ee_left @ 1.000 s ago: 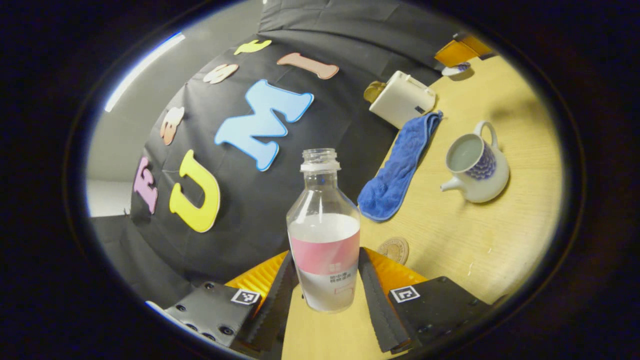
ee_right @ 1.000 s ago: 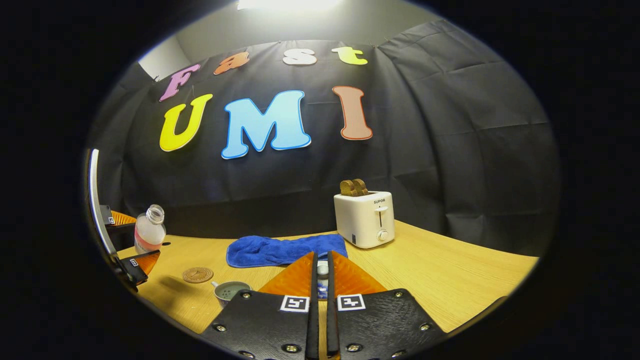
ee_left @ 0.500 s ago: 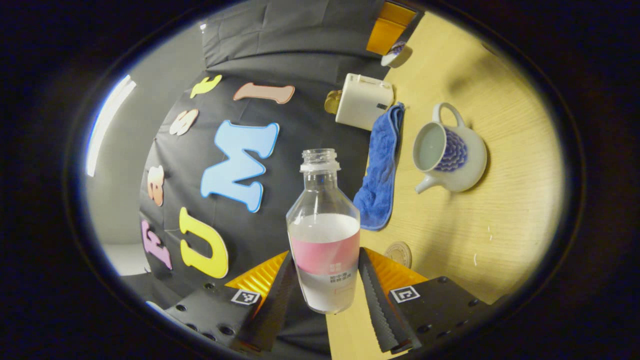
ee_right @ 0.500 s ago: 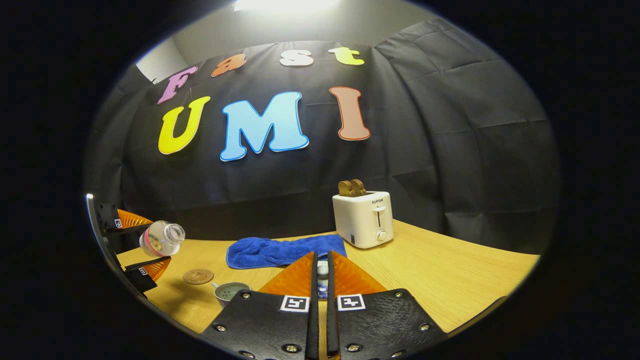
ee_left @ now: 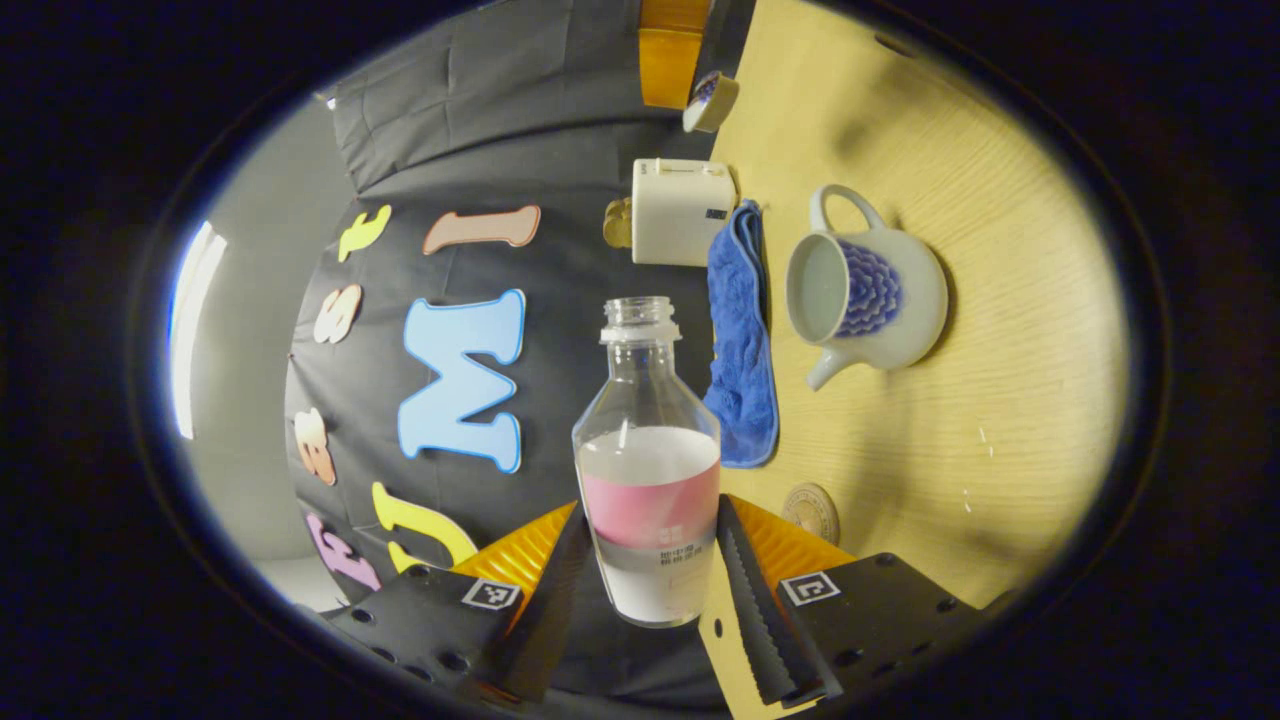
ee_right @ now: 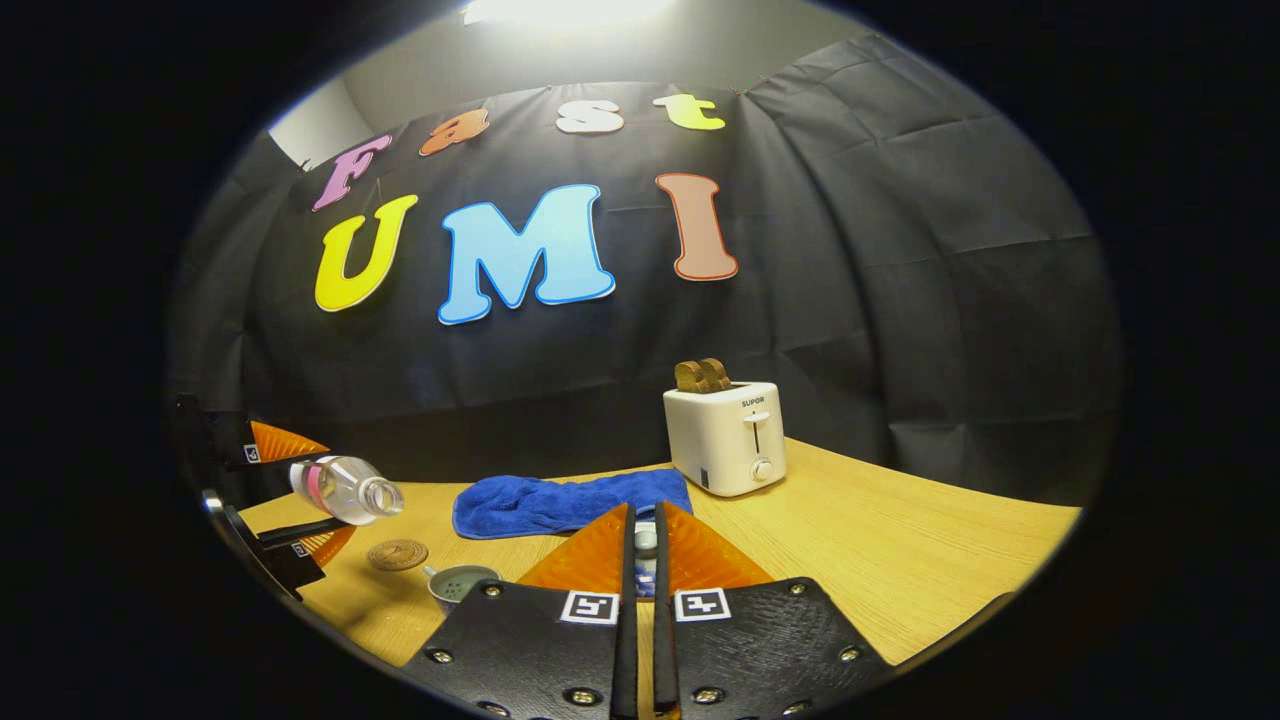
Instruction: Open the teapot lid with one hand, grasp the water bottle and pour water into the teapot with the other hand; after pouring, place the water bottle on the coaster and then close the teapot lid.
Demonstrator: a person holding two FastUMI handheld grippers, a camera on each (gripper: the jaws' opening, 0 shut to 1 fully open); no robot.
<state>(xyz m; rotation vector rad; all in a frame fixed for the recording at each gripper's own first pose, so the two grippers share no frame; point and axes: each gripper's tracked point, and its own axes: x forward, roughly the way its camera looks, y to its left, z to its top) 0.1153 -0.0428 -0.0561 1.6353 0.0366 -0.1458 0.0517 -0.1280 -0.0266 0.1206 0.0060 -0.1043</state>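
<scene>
While my left gripper [ee_left: 650,560] jaws clench the tipped water bottle [ee_left: 648,480] near the open teapot [ee_left: 860,300], my right gripper [ee_right: 640,545] jaws grip its lid [ee_right: 646,540].

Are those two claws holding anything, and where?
The left gripper grips the water bottle by its lower body. The right gripper pinches the teapot lid, apparently at its knob.

My left gripper [ee_left: 650,570] is clamped on the water bottle [ee_left: 648,470], one finger pressing each side of its lower body. From the right gripper view, I see it low at far left [ee_right: 300,505], rolled over so the bottle [ee_right: 345,488] lies nearly level, mouth pointing right. My right gripper [ee_right: 640,545] sits upright, fingers almost together on a small lid knob [ee_right: 645,540].
</scene>
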